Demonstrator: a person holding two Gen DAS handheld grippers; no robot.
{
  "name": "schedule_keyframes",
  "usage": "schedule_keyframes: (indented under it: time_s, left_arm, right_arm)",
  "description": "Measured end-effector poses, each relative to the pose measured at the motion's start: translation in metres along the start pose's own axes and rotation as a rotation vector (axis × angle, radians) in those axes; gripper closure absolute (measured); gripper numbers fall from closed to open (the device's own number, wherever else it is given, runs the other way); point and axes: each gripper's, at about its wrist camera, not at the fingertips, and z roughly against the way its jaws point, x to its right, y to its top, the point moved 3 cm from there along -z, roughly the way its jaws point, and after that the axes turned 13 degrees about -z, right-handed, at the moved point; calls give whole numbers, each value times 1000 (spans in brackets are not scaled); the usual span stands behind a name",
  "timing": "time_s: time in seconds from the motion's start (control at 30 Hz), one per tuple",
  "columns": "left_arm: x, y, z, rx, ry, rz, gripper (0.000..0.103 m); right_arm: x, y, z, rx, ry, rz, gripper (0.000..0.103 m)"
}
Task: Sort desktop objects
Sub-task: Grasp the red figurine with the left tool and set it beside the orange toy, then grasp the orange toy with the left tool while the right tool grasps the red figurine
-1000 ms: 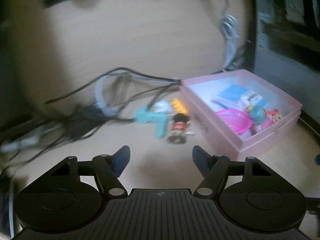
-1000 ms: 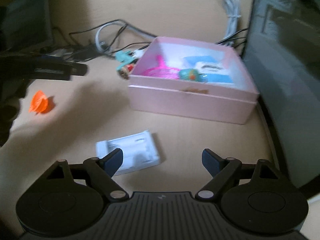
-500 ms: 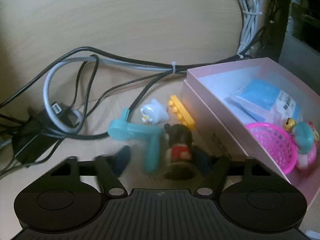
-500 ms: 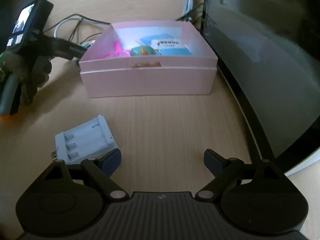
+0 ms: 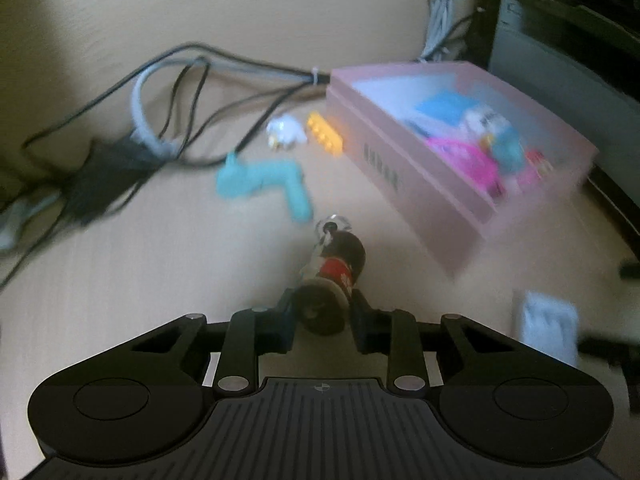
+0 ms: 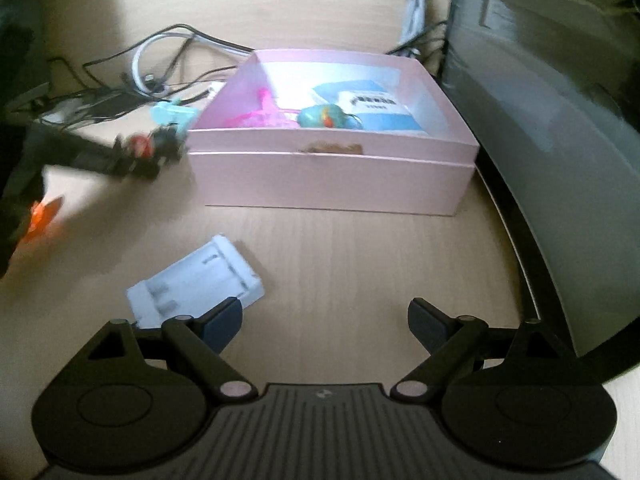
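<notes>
My left gripper (image 5: 323,314) is clamped on the base of a small figurine (image 5: 334,276) in black and red, which sticks out forward from between the pads, clear of the wooden desk (image 5: 160,272). My right gripper (image 6: 325,322) hangs over bare desk with its jaws wide and opening, nothing between them; a white battery holder (image 6: 196,286) lies just beside its left finger. Farther off sits the pink box (image 6: 332,178), already holding a pink basket (image 5: 466,158) and what looks like a blue packet (image 6: 372,110), though blur hides detail. A teal toy (image 5: 260,182) and yellow brick (image 5: 325,136) lie left of the box.
</notes>
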Motion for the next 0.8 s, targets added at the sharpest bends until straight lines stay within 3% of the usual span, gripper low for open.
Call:
schedule_keyframes:
  time_s: [0.2, 0.27, 0.4, 0.47, 0.63, 0.8]
  left_arm:
    - [-9, -40, 46, -14, 37, 113, 64]
    - [-10, -49, 60, 2, 33, 145, 50]
    - [1, -62, 76, 25, 28, 132, 39]
    - [3, -65, 79, 26, 49, 146, 32]
    - [-4, -65, 80, 33, 131, 210, 27]
    - [-18, -72, 94, 45, 200, 239, 19]
  right_arm:
    - [-15, 2, 10, 20, 63, 74, 6]
    - [-22, 2, 11, 19, 90, 105, 5]
    - [-43, -4, 10, 4, 127, 189, 4]
    - [-53, -5, 12, 5, 150, 221, 4]
    - [-74, -8, 17, 21, 204, 295, 2]
    - [-120, 5, 16, 78, 329, 392, 2]
